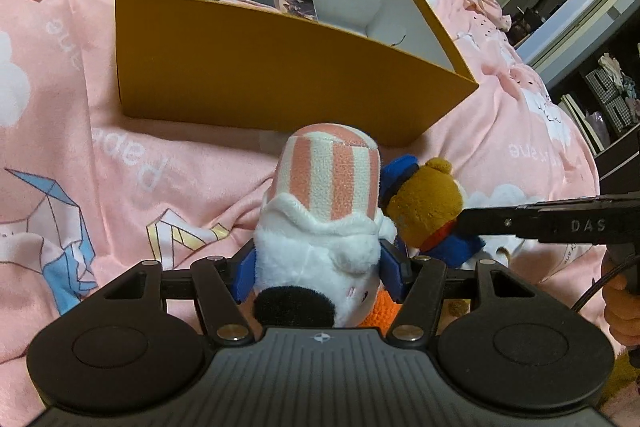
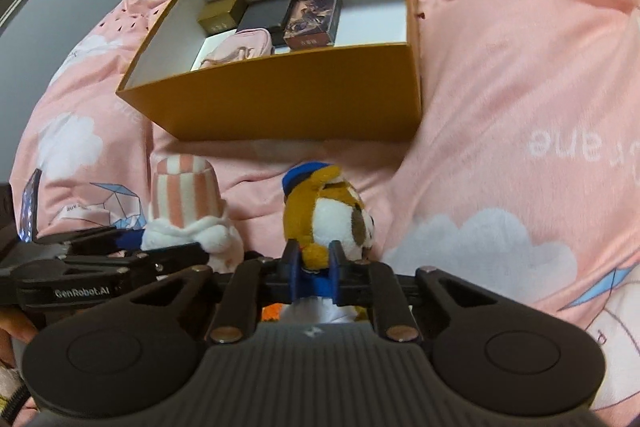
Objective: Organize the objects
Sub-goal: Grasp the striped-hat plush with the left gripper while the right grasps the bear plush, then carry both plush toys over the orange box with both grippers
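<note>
Pink printed bedspread [image 1: 80, 155] carries an orange cardboard box [image 1: 260, 75], straight ahead of both grippers: left gripper [image 1: 320, 267] clasps a white striped-hat plush [image 1: 328, 211], right gripper [image 2: 314, 267] pinches a brown bear plush [image 2: 328, 215].

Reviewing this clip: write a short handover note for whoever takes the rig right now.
Left gripper: shut on the striped-hat plush.
Right gripper: shut on the brown plush with blue cap.
Both toys sit just in front of the orange box on the pink bedspread.
Done: gold box, black box, printed box and pink pouch are in the box.
Left: put both plush toys into the box.
</note>
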A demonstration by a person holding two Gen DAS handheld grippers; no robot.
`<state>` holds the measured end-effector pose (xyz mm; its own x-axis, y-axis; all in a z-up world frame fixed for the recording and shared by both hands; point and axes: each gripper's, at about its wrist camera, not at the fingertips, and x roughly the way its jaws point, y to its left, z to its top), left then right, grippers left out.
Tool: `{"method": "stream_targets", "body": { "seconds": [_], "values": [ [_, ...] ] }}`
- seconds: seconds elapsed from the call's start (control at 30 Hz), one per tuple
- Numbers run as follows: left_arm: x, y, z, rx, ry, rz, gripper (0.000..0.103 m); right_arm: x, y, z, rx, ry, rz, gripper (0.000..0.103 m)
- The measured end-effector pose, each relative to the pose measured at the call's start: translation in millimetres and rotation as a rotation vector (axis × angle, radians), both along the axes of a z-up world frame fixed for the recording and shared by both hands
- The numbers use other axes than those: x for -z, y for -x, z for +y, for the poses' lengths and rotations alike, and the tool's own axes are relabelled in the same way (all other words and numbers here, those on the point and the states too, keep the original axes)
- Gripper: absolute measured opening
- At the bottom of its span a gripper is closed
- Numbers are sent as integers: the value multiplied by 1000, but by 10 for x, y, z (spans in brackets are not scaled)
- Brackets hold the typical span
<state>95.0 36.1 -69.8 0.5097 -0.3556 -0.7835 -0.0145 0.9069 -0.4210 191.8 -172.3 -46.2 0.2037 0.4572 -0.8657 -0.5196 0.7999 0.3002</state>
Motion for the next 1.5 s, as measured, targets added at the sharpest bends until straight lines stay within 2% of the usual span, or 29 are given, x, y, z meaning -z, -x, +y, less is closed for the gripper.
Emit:
{"method": "stream_targets", "body": {
  "seconds": [0.13,0.23,0.33,0.47,0.7,0.77,0.83,1.1,1.3,1.5],
  "values": [
    [3,-46,-44,45,-21,5,70,132,-28,51,-23,46,33,22],
    [92,-103,-62,34,-33,27,70,229,-43,82,-30,45,57,33],
    [192,-161,-71,24,-30,57,72,317,-36,120,-44,69,61,36],
    [253,-195,-86,4,-37,50,78,394,-18,153,-57,85,43,41],
    [387,-289,-125,1,2,94,82,491,-20,187,-67,86,41,42],
    [436,-312,-133,5,18,122,79,508,-15,200,-65,80,42,42],
    [420,-296,-125,4,27,115,75,509,-4,185,-60,69,39,40],
    [133,-222,-83,0,34,74,73,211,21,-34,-28,2,-2,37],
    [-336,-275,-40,0,44,4,73,-237,33,-162,-6,-97,-68,37],
    [-851,-491,-19,15,63,-80,73,-770,-90,-204,17,-206,-177,37]
  ]
}}
